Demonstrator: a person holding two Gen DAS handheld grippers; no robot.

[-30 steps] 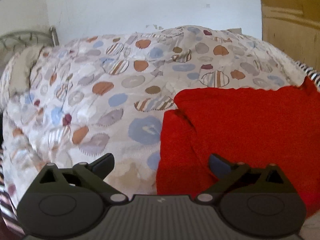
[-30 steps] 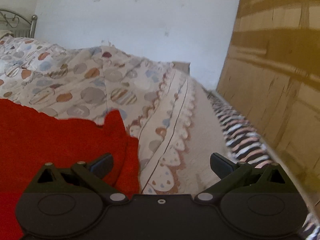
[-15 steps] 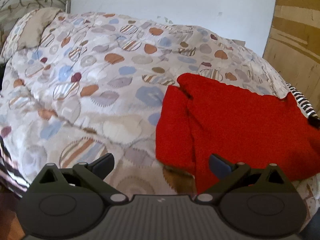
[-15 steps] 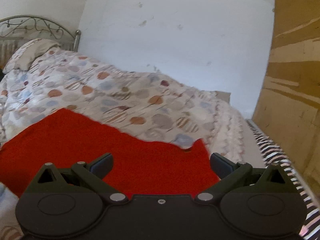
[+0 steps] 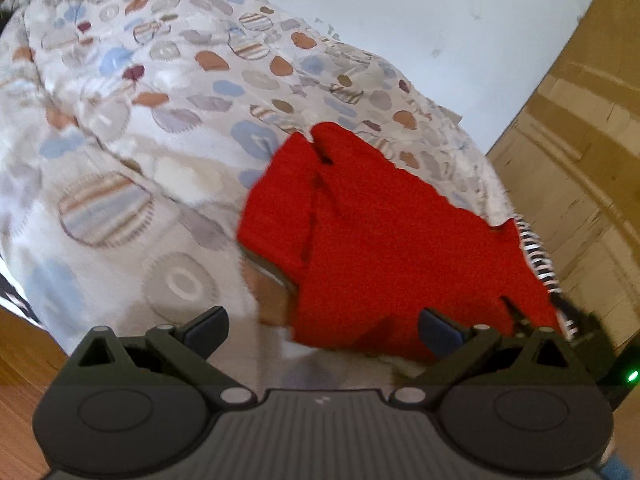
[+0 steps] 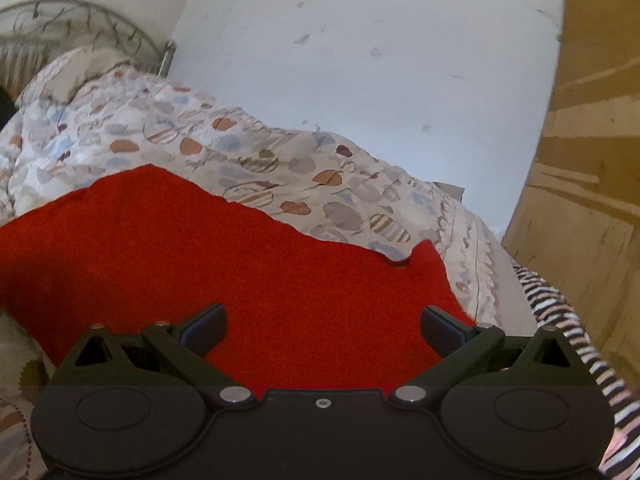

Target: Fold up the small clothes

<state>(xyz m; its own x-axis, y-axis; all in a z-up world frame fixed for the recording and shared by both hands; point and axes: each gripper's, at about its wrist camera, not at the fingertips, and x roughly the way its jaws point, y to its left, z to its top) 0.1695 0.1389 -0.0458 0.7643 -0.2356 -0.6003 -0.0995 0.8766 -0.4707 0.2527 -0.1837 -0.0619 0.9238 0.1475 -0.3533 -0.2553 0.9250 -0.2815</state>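
A red cloth (image 5: pixel 384 240) lies spread on the quilt (image 5: pixel 132 128) of a bed. It is the thing to fold. One strip on its left side is already turned over.

The left claw (image 5: pixel 322 326) is wide open and holds nothing. The cloth lies in front of it and to its right. Only the near left corner of the cloth sits between its fingers.

The right claw (image 6: pixel 322 322) is wide open too, with nothing in it. The cloth (image 6: pixel 224 264) lies right under it and runs out to its left. Its near edge goes below the claw.

The long way of the cloth seems to run side to side, from one claw to the other. The right claw looks nearer to the cloth. I think each claw needs a near corner next, so both can lift that edge toward the wall (image 6: pixel 360 60).
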